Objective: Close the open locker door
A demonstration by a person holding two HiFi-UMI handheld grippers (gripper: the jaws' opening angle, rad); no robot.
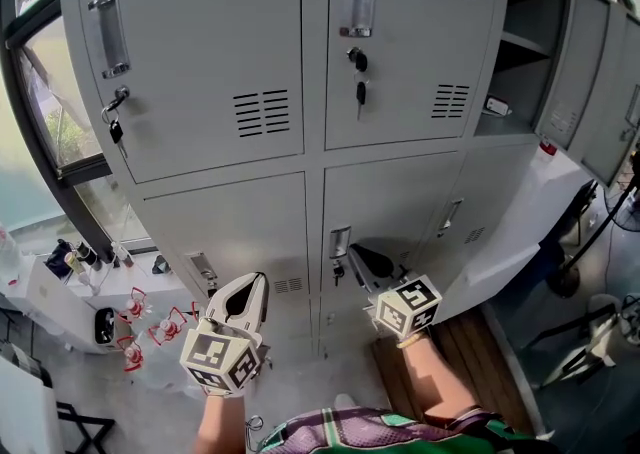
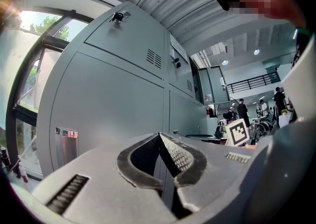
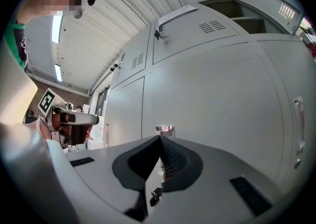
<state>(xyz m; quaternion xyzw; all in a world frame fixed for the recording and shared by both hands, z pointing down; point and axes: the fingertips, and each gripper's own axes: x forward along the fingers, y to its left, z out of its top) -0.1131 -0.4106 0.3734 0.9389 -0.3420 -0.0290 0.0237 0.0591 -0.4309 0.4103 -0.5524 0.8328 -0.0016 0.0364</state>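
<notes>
A bank of grey lockers fills the head view. Its top right compartment stands open, with a shelf inside; its door appears swung out to the right. That opening also shows in the right gripper view. My left gripper is shut and empty, level, before the lower left door. My right gripper is shut and empty too, close to the lower middle door's metal handle and its hanging key. Both are well below the open compartment.
A window lies at the left, with a white table of small bottles below it. Red-and-white items sit on the floor. A wooden floor strip and dark stands are at the right. People stand far off.
</notes>
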